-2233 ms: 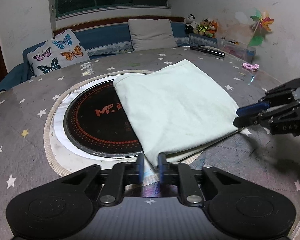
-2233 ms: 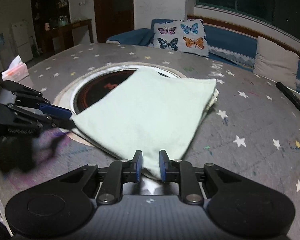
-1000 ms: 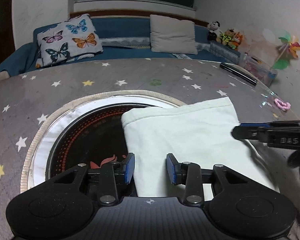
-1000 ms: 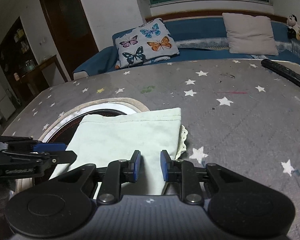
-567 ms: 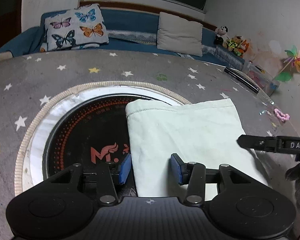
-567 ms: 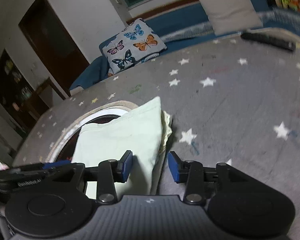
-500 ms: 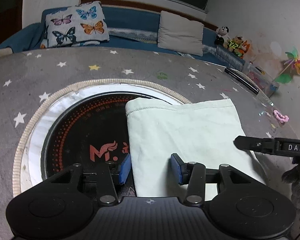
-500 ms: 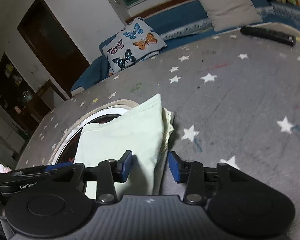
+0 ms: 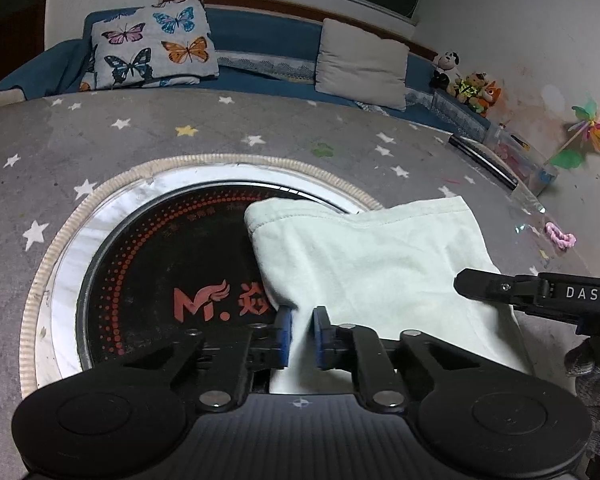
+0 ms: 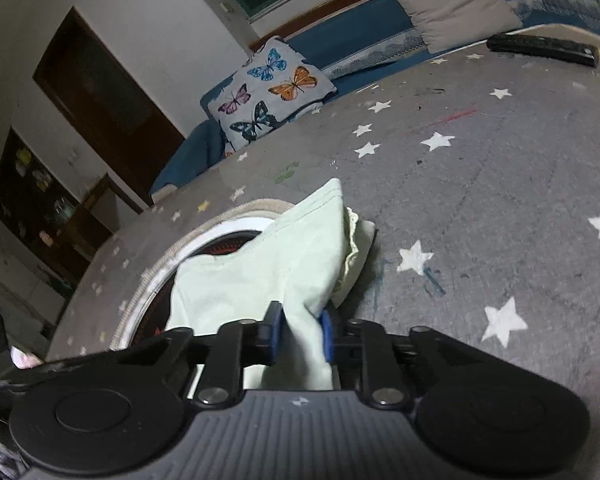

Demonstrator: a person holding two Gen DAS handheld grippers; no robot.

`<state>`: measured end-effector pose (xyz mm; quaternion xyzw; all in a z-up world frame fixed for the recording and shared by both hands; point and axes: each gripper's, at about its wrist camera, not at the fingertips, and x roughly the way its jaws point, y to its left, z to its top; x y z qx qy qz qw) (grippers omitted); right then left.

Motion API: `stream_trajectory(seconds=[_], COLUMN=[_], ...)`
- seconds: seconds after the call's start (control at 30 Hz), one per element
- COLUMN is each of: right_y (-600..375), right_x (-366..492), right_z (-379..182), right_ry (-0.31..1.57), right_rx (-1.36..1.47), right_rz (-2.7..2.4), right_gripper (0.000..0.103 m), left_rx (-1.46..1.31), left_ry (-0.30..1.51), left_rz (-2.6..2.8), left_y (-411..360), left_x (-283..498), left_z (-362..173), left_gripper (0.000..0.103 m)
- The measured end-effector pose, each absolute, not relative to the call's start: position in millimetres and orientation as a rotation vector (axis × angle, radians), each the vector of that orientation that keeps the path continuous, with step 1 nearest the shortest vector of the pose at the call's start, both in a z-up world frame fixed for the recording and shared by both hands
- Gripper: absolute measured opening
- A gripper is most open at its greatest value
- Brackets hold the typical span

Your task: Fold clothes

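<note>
Grey star-printed cloth covers the table (image 9: pixel 148 140), with a round black hob (image 9: pixel 140 280) set in its middle. Pale green folded cloth (image 9: pixel 372 264) lies half over the hob's right side and half on the table. The left gripper (image 9: pixel 301 334) pinches the cloth's near left edge, jaws narrow. The right gripper (image 10: pixel 300 338) clamps the near right corner, fabric bunched between its blue pads (image 10: pixel 327 336). A remote (image 10: pixel 542 49) lies near the table's far edge.
</note>
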<state>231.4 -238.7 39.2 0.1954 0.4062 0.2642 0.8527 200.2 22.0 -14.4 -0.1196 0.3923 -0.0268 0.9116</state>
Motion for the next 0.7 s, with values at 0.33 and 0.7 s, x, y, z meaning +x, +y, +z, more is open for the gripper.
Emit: stream_trajectory(seconds=[0.33, 0.7], right_y=[-267, -332], right_x=[217, 222], right_z=[62, 98], right_ry=[0.786, 0.695], right_rx=[0.435, 0.408], right_rz=[0.532, 0.415], right_gripper=[0.012, 0.011], left_rx=[-0.198, -0.156], left_ry=[0.749, 0.724], left_rz=[-0.132, -0.241], left_y=[-19, -96], left_x=[209, 247], left_z=[18, 34], left_gripper=[0.006, 0.006])
